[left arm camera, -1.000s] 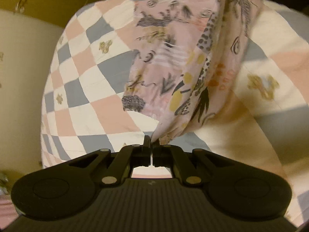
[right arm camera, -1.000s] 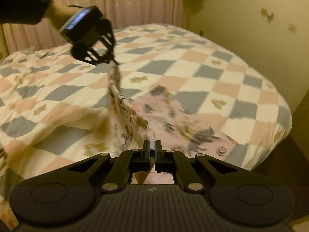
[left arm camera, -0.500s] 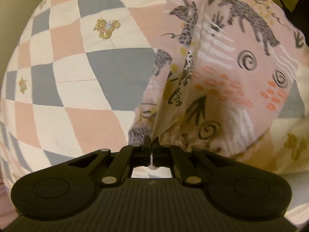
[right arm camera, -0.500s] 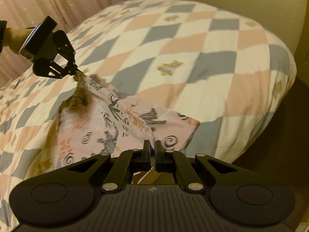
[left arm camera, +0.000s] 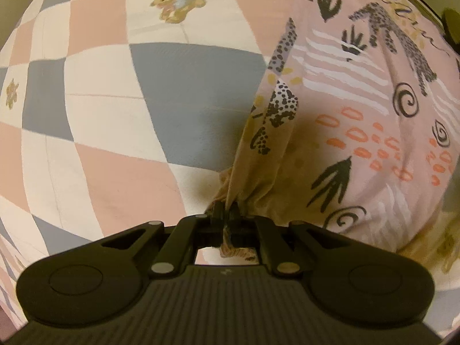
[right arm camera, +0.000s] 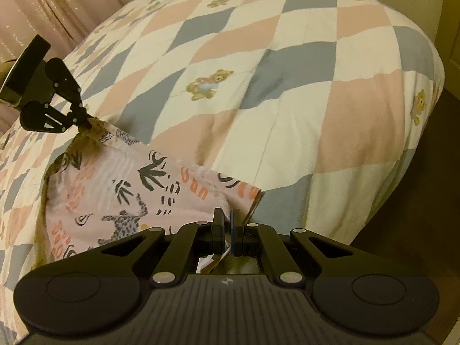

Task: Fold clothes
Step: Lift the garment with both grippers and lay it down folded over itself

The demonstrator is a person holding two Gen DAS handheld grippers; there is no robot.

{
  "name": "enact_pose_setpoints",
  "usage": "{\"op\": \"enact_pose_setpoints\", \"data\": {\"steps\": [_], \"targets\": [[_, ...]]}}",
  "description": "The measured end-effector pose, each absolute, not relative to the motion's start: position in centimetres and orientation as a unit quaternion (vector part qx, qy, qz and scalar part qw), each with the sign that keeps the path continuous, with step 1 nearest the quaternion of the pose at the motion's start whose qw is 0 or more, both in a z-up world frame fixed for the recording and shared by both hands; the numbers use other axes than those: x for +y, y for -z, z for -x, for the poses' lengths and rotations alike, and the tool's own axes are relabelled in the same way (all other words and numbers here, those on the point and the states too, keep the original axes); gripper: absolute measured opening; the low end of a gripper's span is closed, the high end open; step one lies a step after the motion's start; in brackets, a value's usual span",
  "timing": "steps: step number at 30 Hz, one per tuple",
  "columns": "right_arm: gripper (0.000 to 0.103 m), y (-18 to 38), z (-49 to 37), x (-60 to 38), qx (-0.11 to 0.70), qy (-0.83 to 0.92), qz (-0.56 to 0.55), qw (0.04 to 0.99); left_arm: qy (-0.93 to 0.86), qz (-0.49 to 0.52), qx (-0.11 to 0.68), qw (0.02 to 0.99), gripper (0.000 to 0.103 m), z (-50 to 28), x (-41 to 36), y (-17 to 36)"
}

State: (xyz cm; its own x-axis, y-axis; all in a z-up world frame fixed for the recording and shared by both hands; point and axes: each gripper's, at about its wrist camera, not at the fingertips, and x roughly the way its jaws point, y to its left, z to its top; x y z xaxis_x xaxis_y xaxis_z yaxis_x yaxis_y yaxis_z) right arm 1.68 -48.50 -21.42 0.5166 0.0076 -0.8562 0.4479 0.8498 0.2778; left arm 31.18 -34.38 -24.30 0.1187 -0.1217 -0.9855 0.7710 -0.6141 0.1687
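Garment [right arm camera: 115, 189], pink with leopards, leaves, spirals and orange dashes printed on it, hangs stretched between my two claws just above the bed [right arm camera: 287, 115], near the bed's front edge. I see it as a wide panel in the right wrist view, its lower part sagging toward the quilt [right arm camera: 359, 109] and its left edge curling under in shadow. In the left wrist view the same cloth [left arm camera: 359, 120] fills the right side and drapes down onto the quilt [left arm camera: 115, 109].

My left claw [left arm camera: 225, 215] is pressed together on a bunched corner of the garment; a scrap of fabric pokes back through behind the fingertips. From the right wrist camera I see that left claw [right arm camera: 86, 122] at the far left, tips closed on the upper corner, with the cloth gathered into tight creases right at the pinch.

My right claw [right arm camera: 225, 221] pinches the near edge of the garment, a thin white fold showing between the two fingers, which stand only a sliver apart with the cloth caught in that slit.

The quilt is checked in pink, grey-blue and cream, with small teddy bears [right arm camera: 208, 83] on some cream squares. Pink curtains [right arm camera: 57, 8] hang behind the bed at upper left, and dark floor [right arm camera: 417, 215] shows to the right.
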Motion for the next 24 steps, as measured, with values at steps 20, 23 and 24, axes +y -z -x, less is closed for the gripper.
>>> {"op": "enact_pose_setpoints", "data": {"steps": [20,23,24], "targets": [[0.01,21.8,-1.6,-50.6,0.48,0.157,-0.233,0.831,0.565,-0.543,0.331,0.525,0.034,-36.7,-31.4,21.8],[0.013,21.4,-1.6,-49.7,0.475,0.147,-0.234,0.836,0.556,-0.516,0.356,0.546,0.033,-37.3,-30.6,21.4],[0.013,21.3,-1.6,-49.3,0.473,0.142,-0.236,0.837,0.557,-0.502,0.366,0.551,0.032,-37.3,-30.2,21.4]]}}
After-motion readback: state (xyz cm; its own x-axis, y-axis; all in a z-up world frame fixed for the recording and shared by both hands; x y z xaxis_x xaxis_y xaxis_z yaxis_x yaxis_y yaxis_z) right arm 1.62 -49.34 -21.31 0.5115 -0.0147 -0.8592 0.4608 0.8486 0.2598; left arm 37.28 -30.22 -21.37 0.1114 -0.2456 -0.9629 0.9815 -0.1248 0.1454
